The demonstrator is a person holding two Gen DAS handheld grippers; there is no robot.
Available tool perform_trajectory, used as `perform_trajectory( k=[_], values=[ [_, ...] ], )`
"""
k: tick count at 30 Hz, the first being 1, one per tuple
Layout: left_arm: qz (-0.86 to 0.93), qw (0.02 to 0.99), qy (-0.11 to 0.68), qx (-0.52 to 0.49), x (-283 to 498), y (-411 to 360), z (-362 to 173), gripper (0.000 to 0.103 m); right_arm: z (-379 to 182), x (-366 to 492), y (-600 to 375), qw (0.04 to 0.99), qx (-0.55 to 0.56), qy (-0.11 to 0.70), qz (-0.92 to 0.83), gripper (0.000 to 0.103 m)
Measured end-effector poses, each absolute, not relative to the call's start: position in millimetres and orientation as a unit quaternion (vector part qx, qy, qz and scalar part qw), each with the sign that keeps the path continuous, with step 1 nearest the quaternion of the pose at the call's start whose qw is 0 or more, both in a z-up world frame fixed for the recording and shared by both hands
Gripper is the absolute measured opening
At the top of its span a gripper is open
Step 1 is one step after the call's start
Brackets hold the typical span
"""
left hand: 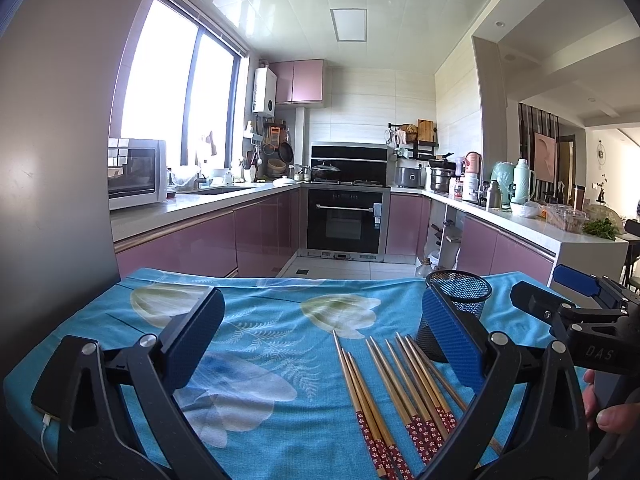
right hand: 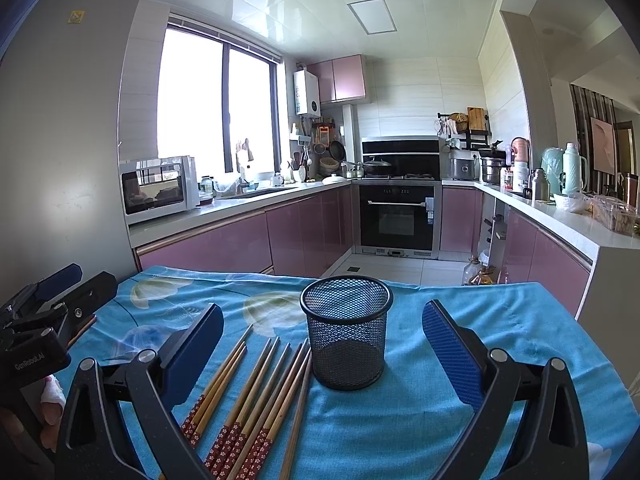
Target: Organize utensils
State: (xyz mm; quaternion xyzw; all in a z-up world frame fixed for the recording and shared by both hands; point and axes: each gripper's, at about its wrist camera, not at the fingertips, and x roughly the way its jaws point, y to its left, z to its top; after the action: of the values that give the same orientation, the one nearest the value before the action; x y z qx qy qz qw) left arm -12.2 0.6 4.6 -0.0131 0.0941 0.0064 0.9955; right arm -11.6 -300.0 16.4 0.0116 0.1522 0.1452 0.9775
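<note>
Tabletop under a blue floral cloth (right hand: 440, 420), spreading ahead of both grippers. Black wire-mesh cup (right hand: 346, 332) upright, dead ahead between the spread fingers of the right gripper (right hand: 324, 354), empty-handed. Wooden chopsticks with red patterned ends (right hand: 256, 392) flat just left of the cup, long axes pointing away. Left gripper (left hand: 324, 344) likewise spread and empty, chopsticks ahead-right. Nothing blocking.

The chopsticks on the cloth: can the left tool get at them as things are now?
Probably yes. The left tool is open, the chopsticks lie bare just ahead of it, and the mesh holder stands behind them.
</note>
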Motion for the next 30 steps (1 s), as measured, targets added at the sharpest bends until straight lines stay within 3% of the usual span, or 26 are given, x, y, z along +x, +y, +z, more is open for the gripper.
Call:
perform_trajectory(
  k=[16,26,30],
  values=[
    [0.003,0.994,0.112,-0.009,0,-1,-5,0.098,14,-6,-303,0.974,0.01,0.169,0.153,0.096],
    [-0.025,0.976,0.216,0.01,34,2,-30,0.097,-18,24,-296,0.937,-0.015,0.295,0.186,0.096],
    [-0.039,0.963,0.267,0.025,53,0,-46,0.087,-37,36,-285,0.913,-0.032,0.354,0.2,0.08]
  ],
)
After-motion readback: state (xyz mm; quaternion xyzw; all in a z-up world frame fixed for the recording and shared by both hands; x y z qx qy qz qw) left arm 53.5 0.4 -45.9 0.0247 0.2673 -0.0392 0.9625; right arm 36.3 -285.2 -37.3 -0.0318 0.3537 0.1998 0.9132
